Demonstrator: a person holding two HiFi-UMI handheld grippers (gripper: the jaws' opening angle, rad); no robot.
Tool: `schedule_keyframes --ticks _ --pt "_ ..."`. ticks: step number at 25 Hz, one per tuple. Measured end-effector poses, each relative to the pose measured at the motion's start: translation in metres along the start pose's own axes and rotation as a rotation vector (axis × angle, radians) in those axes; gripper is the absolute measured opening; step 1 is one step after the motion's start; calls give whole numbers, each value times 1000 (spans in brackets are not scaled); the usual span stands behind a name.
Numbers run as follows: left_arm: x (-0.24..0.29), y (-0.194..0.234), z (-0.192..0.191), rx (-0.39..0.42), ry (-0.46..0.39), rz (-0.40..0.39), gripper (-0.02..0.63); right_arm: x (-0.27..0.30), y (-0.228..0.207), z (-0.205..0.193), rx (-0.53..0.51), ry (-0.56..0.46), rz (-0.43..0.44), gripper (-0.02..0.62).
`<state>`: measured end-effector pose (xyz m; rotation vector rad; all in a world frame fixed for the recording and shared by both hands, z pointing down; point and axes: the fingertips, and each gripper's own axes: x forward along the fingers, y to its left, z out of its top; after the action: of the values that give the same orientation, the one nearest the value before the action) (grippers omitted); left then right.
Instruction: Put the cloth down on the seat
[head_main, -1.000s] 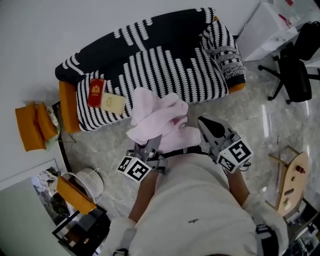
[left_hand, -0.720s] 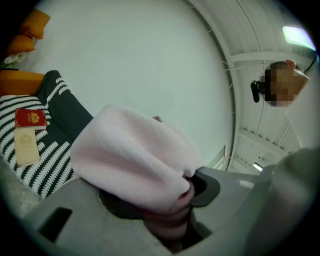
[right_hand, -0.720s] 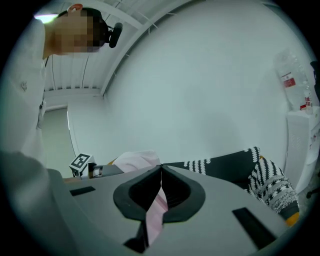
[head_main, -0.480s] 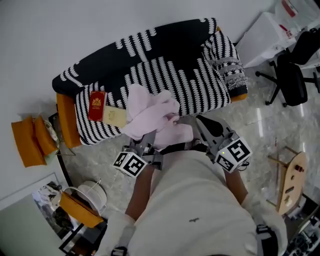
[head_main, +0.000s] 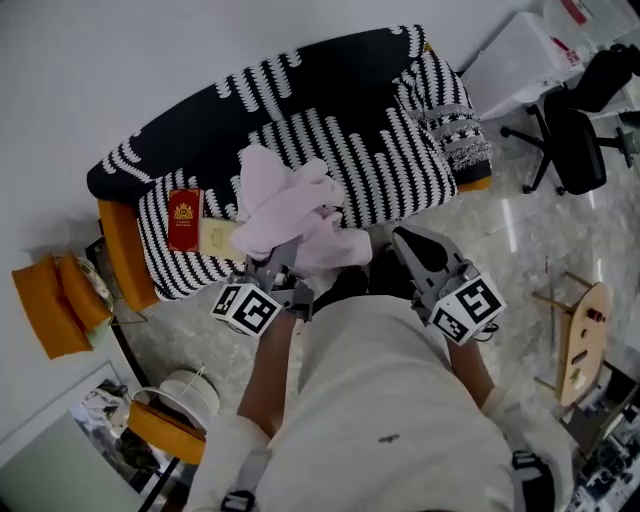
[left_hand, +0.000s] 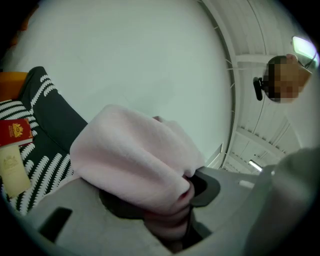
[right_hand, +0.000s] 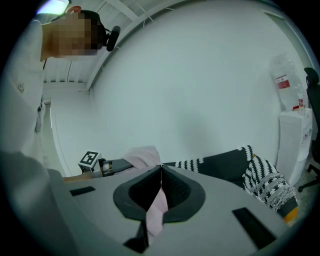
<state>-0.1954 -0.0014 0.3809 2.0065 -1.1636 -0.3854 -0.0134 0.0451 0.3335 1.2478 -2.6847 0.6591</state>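
Observation:
A bunched pale pink cloth (head_main: 288, 204) hangs over the front part of the black-and-white striped sofa seat (head_main: 390, 170), held up between both grippers. My left gripper (head_main: 283, 252) is shut on a thick fold of the cloth (left_hand: 135, 160), which fills its jaws and hides the fingertips. My right gripper (head_main: 388, 243) is to the right of it, by the sofa's front edge. Its jaws are pressed together on a thin strip of the cloth (right_hand: 159, 202), which hangs down from between them. In the right gripper view the left gripper's marker cube (right_hand: 89, 159) shows at the left.
A red booklet (head_main: 185, 212) and a cream card (head_main: 218, 238) lie on the seat's left end. A patterned cushion (head_main: 445, 100) leans at the right arm. Orange cushions (head_main: 55, 300) lie on the floor at left, a black office chair (head_main: 570, 140) stands at right, and a wooden stand (head_main: 580, 340) is nearer.
Both grippers have carried the cloth forward, from above the floor in front of the sofa to over the seat's front part. Both grips are unchanged.

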Motion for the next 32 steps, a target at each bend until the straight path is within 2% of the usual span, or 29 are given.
schedule_keyframes --ticks 7,12,17,24,32 --pt "32 5 1 -20 -1 -19 209 0 -20 2 17 18 -36 9" --pt "58 7 -3 -37 2 0 209 6 -44 10 27 18 -35 9" --pt "93 14 -13 -36 15 4 209 16 -67 25 29 19 0 9" --pt "144 42 -33 -33 30 64 210 39 -106 42 31 43 66 9" --pt "185 83 -63 -39 32 146 216 63 -151 39 38 136 146 9"
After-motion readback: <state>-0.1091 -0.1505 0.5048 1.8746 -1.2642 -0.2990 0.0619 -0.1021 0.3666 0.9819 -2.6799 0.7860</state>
